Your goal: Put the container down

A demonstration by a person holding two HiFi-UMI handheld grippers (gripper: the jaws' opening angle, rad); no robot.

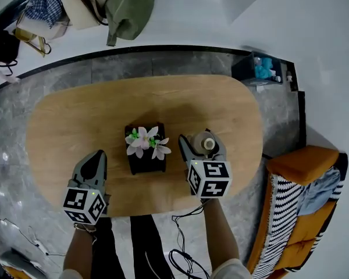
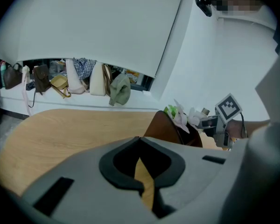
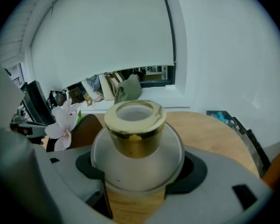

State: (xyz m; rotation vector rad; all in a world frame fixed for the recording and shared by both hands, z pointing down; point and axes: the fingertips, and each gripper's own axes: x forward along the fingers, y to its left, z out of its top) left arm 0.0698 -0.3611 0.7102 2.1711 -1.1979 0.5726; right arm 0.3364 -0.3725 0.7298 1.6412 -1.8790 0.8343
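- At the near left edge of the oval wooden table (image 1: 104, 109), the left gripper (image 1: 99, 154) hangs over the wood with its jaws drawn together at the tips. Only a thin slit of tabletop shows through them, and nothing is caught between.
- Beyond the table's far left side, a row of bags (image 1: 87, 4) lies on a pale ledge.
- In the middle of the table stands a dark square planter (image 1: 145, 158) with pale pink flowers (image 1: 144, 139) and a few green leaves on top. It sits between the two grippers and touches neither.
- Just right of the planter, the right gripper (image 1: 201, 143) is clamped on the container (image 3: 136, 143), a round frosted glass jar with a gold collar round its open neck. One jaw presses on each side of its belly.
- The container is upright over the table's near right part, close beside the planter. Whether its base rests on the wood cannot be told.
- Past the table's far right end sits a dark bin (image 1: 262, 68) holding blue things.
- At the near right, on the floor, is an orange seat (image 1: 302, 167) draped with black-and-white striped cloth.
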